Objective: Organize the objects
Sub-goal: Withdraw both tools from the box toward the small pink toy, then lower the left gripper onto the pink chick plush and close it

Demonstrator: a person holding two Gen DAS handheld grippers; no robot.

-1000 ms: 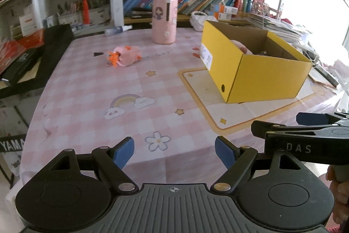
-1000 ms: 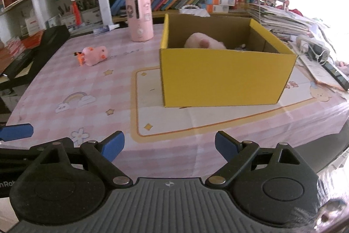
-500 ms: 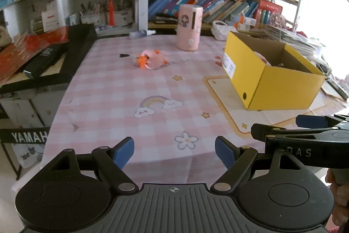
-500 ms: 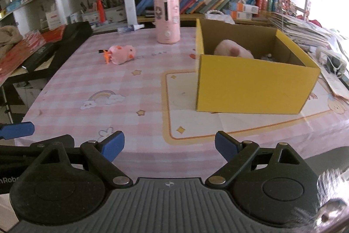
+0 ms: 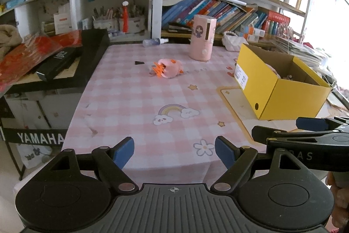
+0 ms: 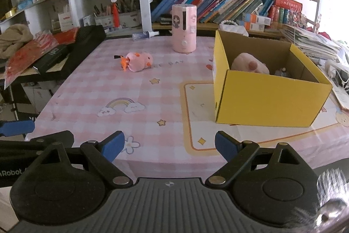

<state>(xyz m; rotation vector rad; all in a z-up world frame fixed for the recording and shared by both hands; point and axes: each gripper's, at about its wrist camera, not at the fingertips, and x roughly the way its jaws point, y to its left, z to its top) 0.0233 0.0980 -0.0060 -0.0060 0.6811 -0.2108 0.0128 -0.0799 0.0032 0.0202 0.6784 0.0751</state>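
Both claws wide open, holding nothing.
Far ahead of the left claw (image 5: pixel 174 151) lies a pink plush toy (image 5: pixel 169 68); the yellow box (image 6: pixel 270 97) sits ahead-right of the right claw (image 6: pixel 169 145).

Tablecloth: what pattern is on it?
Pink and white checks with rainbows, clouds, stars and flowers on the tablecloth; clearest in the left wrist view.

A smooth pink checked tablecloth (image 6: pixel 91 102) with a slight sheen is noted. The yellow box (image 6: pixel 272 99) is matt cardboard, raw brown inside. Beside the glossy pink plastic humidifier (image 6: pixel 183 28), a soft plush toy (image 6: pixel 138 61) is recorded. Gripper bodies are matt black ribbed plastic; fingertips (image 5: pixel 123 151) are padded in matt blue.
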